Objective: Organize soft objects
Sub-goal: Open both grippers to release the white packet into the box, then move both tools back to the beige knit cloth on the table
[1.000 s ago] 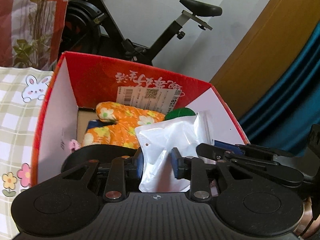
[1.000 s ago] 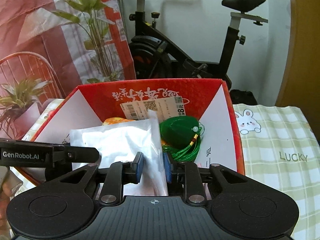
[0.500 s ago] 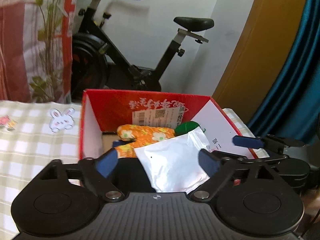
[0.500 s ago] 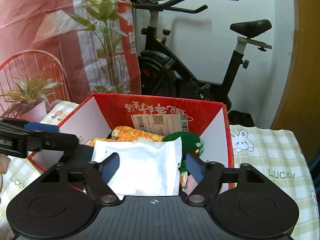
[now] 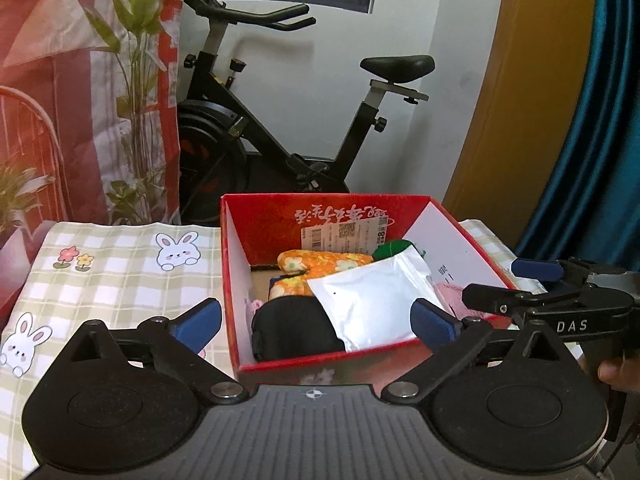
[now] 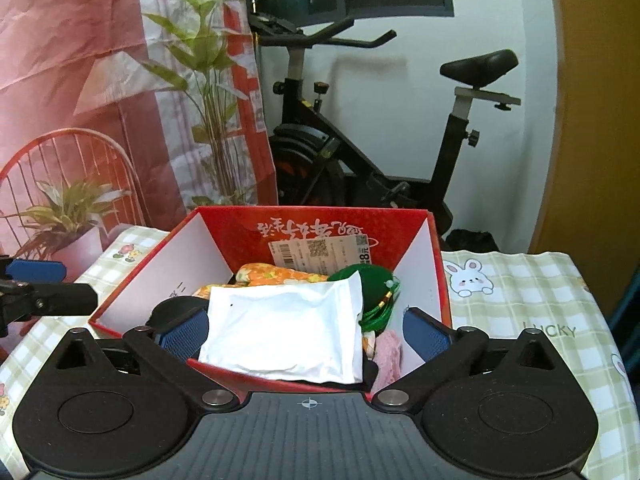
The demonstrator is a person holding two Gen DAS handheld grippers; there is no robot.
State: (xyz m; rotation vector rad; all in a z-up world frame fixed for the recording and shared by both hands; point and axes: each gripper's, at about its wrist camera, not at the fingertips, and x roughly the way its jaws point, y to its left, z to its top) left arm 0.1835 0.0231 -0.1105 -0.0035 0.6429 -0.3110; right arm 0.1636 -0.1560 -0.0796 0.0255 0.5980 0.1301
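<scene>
**Desk and what sits on it**

The desk (image 5: 120, 264) wears a green-and-white checked cloth (image 6: 532, 312) printed with rabbits and flowers. A red open box (image 5: 348, 360) stands directly on the cloth, cloth showing on both sides.

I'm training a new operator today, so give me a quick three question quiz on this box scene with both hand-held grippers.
1. True or false: the white pouch lies inside the red box.
2. Which item touches the pouch's far right corner? A. green tasselled sachet B. a blue towel C. a yellow ball
3. Fill in: the left hand-held gripper and right hand-held gripper both have their jaws ____.

Key: 1. True; it rests on the other soft items. 2. A. 3. Open; both have just been opening, gripping nothing.
</scene>
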